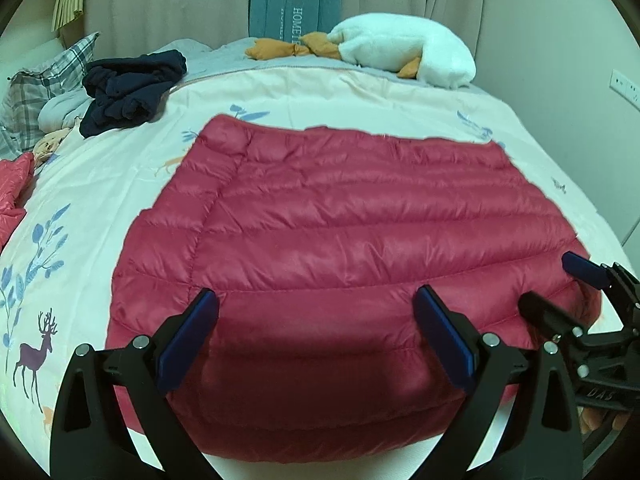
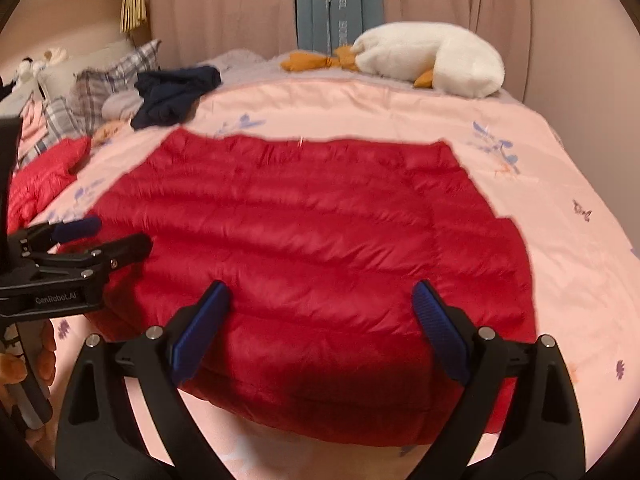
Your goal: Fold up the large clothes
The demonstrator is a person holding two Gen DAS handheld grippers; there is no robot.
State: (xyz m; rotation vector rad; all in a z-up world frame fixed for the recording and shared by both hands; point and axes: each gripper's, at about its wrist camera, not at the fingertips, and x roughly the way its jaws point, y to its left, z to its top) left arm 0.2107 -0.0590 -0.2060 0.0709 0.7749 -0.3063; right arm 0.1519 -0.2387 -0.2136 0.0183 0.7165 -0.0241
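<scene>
second red garment (image 1: 14, 188) cut off at left edge, plaid pillow (image 1: 44, 80) half hidden behind clothes

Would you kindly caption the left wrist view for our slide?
Open left gripper above a red down jacket on the bed, right gripper alongside.

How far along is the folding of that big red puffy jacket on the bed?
Partly done, it seems: the red jacket lies flat on the bedspread as a tidy rectangle, no sleeves sticking out. Right now the left gripper and right gripper hover open above its near edge, gripping nothing. Probably left: folding it over again into a smaller bundle. A dark blue garment near the pillows lies crumpled.
</scene>
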